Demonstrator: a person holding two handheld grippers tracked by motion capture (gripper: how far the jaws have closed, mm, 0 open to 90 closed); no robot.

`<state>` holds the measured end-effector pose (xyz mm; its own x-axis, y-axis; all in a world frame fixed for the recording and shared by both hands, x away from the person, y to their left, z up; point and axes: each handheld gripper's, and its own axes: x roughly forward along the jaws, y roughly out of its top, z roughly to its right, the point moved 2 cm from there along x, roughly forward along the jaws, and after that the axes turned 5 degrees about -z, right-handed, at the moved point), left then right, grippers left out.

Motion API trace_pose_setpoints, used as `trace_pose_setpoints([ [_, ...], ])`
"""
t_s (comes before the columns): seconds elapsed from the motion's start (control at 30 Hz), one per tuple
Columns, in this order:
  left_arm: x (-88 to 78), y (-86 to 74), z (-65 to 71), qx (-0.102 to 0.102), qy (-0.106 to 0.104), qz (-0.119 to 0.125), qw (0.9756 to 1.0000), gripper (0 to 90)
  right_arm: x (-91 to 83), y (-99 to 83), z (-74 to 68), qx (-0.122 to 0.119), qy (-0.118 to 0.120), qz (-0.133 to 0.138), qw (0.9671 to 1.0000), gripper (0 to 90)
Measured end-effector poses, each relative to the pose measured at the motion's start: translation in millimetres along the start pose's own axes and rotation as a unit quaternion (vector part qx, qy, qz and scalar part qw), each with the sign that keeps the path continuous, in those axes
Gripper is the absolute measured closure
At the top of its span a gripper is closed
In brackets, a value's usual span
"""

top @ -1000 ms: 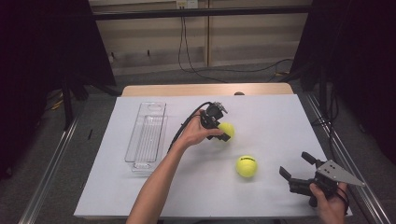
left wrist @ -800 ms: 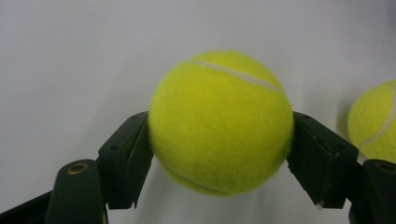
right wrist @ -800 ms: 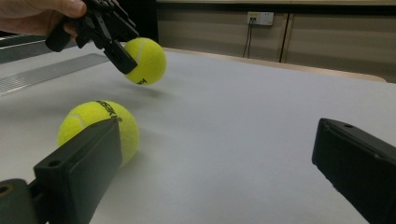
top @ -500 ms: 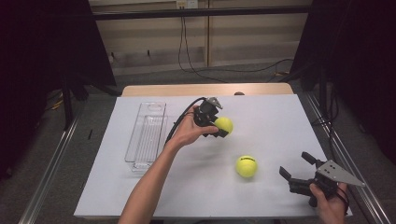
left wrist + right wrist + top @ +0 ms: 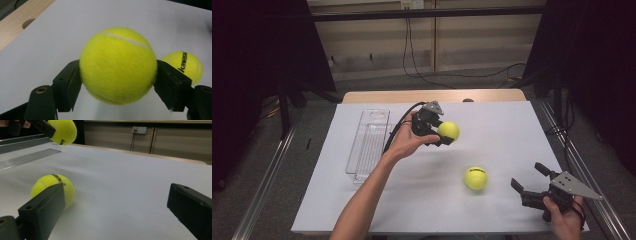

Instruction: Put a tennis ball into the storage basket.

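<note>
Left tongs (image 5: 443,134) clamp a tennis ball (image 5: 448,130) by its widest part, one jaw on each side, so it cannot roll out, and hold it clear above the white worktop (image 5: 492,125), just right of the clear plastic tray (image 5: 362,150), probably its destination. Right tongs (image 5: 532,181) rest near the front corner, jaws wide and empty, aimed toward the second tennis ball (image 5: 475,178) lying nearby.

"kawasaki" partly readable on resting tennis ball (image 5: 182,65)
</note>
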<state>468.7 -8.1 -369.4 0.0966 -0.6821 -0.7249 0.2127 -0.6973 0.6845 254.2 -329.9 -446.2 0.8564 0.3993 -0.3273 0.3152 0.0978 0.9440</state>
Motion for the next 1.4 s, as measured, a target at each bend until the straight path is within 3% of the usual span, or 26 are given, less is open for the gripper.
trace_pose_setpoints([
  [0.33,-29.1,-3.6,9.0,0.011,0.002,0.019,0.9998,27.1,-0.1,0.2,0.0,0.000,-0.001,0.000,1.0000,1.2],
  [0.6,-59.2,-18.0,5.7,-0.011,0.019,0.048,0.9986,27.1,-0.2,0.5,-0.4,0.000,-0.001,0.002,1.0000,1.2],
  [0.93,-83.1,-37.6,2.9,-0.026,0.028,0.070,0.9968,27.0,0.6,1.0,-0.5,-0.002,0.001,0.003,1.0000,1.0],
  [1.4,-118.8,-67.1,0.6,-0.042,0.053,0.075,0.9949,27.0,0.1,2.0,-0.4,0.005,-0.001,0.008,1.0000,0.8],
])
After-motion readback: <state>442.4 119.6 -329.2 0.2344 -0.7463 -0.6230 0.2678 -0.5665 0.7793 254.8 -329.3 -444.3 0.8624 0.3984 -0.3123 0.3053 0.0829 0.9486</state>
